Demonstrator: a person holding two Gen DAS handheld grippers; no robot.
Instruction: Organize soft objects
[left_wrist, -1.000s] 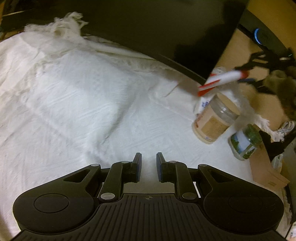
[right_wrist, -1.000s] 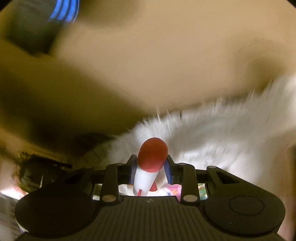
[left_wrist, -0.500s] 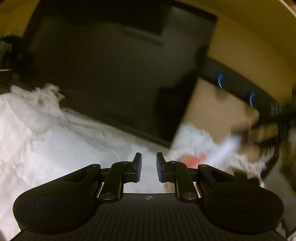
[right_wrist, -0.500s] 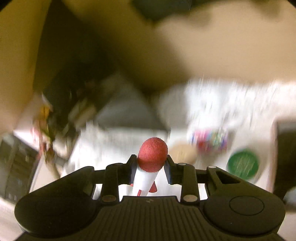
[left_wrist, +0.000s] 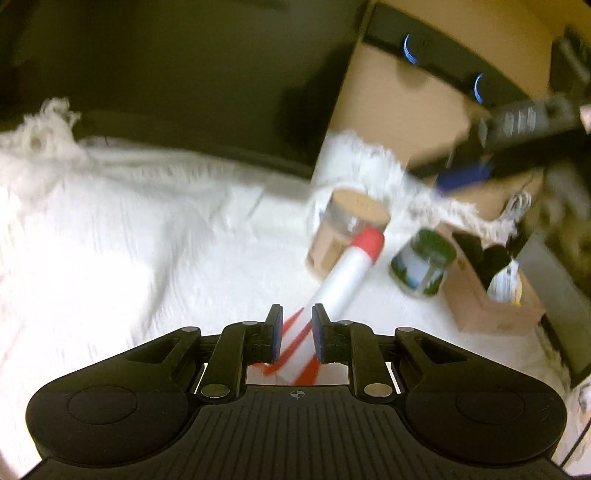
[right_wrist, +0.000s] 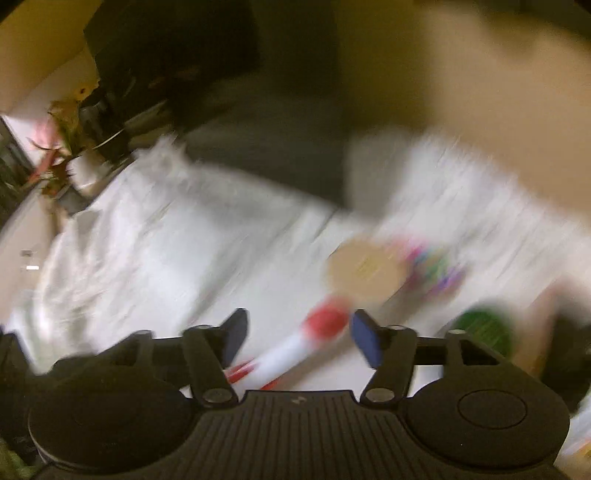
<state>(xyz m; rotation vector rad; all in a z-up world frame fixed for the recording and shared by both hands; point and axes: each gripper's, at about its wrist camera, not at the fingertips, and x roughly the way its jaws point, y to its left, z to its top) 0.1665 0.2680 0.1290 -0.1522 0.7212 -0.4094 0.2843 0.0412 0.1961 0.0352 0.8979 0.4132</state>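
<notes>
Foam rocket: one, white with a red nose.
Jars: two, a tan-lidded jar and a green-lidded jar.
White cloth: one.
Cardboard box: one.
Multicoloured item: one, too blurred to identify.

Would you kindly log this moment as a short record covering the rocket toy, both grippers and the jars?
rocket toy: white body, red nose, slanted, apparently on the white cloth
right gripper: jaws have just been opening; rocket toy between them, pads clear of it
left gripper: jaws shut; rocket tail seen past them, contact unclear
jars: tan-lidded jar and green-lidded jar near the nose
</notes>
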